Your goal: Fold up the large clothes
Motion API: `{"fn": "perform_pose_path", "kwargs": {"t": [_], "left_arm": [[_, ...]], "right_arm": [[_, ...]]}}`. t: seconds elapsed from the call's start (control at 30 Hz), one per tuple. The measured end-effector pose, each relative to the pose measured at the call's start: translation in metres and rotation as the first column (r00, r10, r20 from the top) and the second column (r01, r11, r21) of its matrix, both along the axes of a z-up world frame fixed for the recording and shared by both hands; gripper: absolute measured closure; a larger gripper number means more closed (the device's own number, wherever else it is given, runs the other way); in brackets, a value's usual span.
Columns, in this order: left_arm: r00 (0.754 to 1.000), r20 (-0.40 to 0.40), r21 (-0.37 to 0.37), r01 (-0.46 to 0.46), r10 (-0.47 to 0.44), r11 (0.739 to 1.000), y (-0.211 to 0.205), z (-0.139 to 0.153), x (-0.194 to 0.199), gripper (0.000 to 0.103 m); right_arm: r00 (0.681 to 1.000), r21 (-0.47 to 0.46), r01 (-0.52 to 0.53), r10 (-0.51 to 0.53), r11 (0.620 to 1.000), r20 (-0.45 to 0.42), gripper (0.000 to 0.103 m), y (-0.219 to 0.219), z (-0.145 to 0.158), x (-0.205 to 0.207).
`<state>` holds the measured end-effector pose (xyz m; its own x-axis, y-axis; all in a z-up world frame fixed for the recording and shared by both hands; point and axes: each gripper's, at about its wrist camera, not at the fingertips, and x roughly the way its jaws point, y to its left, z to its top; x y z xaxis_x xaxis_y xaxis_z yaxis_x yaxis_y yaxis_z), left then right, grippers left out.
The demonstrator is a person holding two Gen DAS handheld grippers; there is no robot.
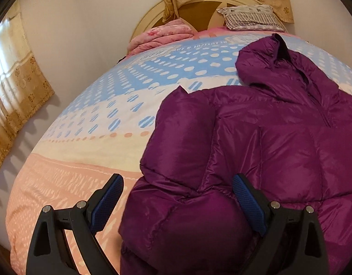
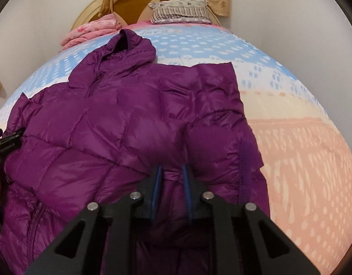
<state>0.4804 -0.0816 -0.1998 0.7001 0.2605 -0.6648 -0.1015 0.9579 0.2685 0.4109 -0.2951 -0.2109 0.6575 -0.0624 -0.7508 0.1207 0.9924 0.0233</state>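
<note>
A purple hooded puffer jacket [image 1: 256, 142] lies front up on the bed, hood toward the headboard; it also shows in the right wrist view [image 2: 120, 123]. Both sleeves lie folded in over the body. My left gripper [image 1: 178, 183] is open, its jaws wide apart over the jacket's lower left edge, holding nothing. My right gripper [image 2: 171, 171] is shut on a fold of the jacket's lower right part, fabric pinched between its blue pads [image 2: 156, 183]. The left gripper shows at the left edge of the right wrist view [image 2: 1, 144].
The bed has a patterned blue, cream and peach cover [image 1: 88, 123]. A folded pink blanket [image 1: 162, 36] and a striped pillow [image 1: 251, 18] lie by the round headboard [image 2: 127, 2]. Curtains [image 1: 17, 87] hang left; walls close on both sides.
</note>
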Motion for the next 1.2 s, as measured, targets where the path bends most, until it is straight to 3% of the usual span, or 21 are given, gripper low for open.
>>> {"fn": "perform_pose_path", "kwargs": {"t": [0.17,0.3,0.4,0.47,0.57,0.67,0.87,1.0,1.2], "left_arm": [[1.000,-0.014,-0.015,0.007,-0.008,1.000,0.000,-0.003,0.004,0.007],[1.000,-0.008,-0.128,-0.023,0.022,0.991,0.024,0.014,-0.002,0.007],[0.997,0.070,-0.219,-0.020,0.037,0.975,0.047,0.053,-0.016,0.007],[0.991,0.124,-0.221,-0.022,0.051,0.975,0.054,0.075,-0.014,0.007],[0.988,0.137,-0.232,-0.043,0.076,0.972,0.054,0.090,0.007,0.007],[0.988,0.105,-0.203,-0.093,0.116,0.975,0.044,0.079,0.036,0.007],[0.987,-0.013,-0.160,-0.161,0.161,0.974,0.039,0.032,0.080,0.007],[0.984,-0.093,-0.132,-0.165,0.153,0.978,0.036,-0.003,0.091,0.007],[0.982,-0.096,-0.156,-0.174,0.161,0.972,0.038,-0.009,0.091,0.002]], "right_arm": [[1.000,-0.017,0.003,-0.003,1.000,0.008,0.084,0.003,-0.006,0.001],[1.000,-0.018,-0.003,0.003,1.000,-0.006,0.084,0.004,-0.005,0.004],[0.999,-0.005,-0.014,0.014,1.000,0.029,0.080,0.002,0.020,-0.006],[0.996,0.012,0.001,-0.002,1.000,0.085,0.079,-0.004,0.044,-0.011],[0.991,0.091,0.059,-0.070,0.994,0.118,0.079,-0.018,0.074,0.003],[0.981,0.069,0.134,-0.142,0.989,0.131,0.075,-0.023,0.084,0.034],[0.975,0.064,0.219,-0.221,0.974,0.029,0.071,-0.037,0.042,0.093],[0.970,0.069,0.242,-0.240,0.968,-0.031,0.071,-0.049,0.006,0.103],[0.972,0.064,0.234,-0.236,0.970,0.021,0.070,-0.052,-0.001,0.090]]}}
